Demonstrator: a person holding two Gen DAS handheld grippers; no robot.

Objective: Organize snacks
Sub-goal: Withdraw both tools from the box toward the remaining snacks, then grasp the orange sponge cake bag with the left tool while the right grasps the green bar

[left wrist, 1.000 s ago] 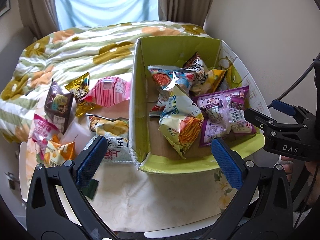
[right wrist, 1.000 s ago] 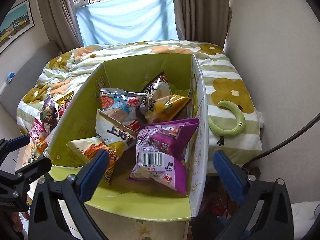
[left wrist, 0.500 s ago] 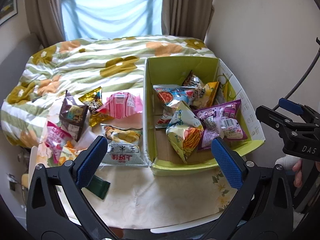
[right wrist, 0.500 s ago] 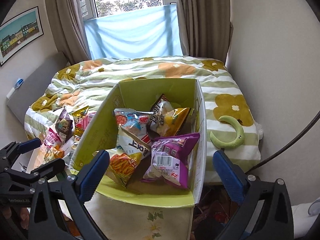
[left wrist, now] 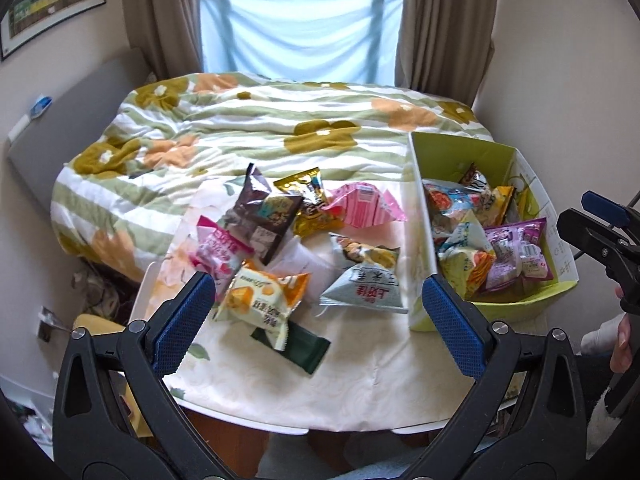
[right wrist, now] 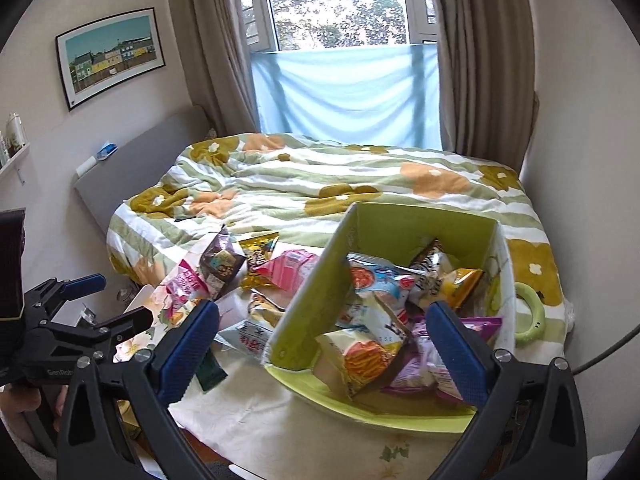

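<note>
Left wrist view: my left tongs [left wrist: 316,316] gape empty; right tongs [right wrist: 322,342] too.
Orange snack packet [left wrist: 262,304]: light, puffy, slippery; I'd pinch its crimped edge.

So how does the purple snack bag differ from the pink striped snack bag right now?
The purple snack bag lies inside the green cardboard box, among other packets; the pink striped snack bag lies outside it on the white table, left of the box wall. The purple bag shows a barcode label; the pink bag shows vertical stripes. Both are sealed, puffy packets that neither open hand-held gripper is touching.
</note>
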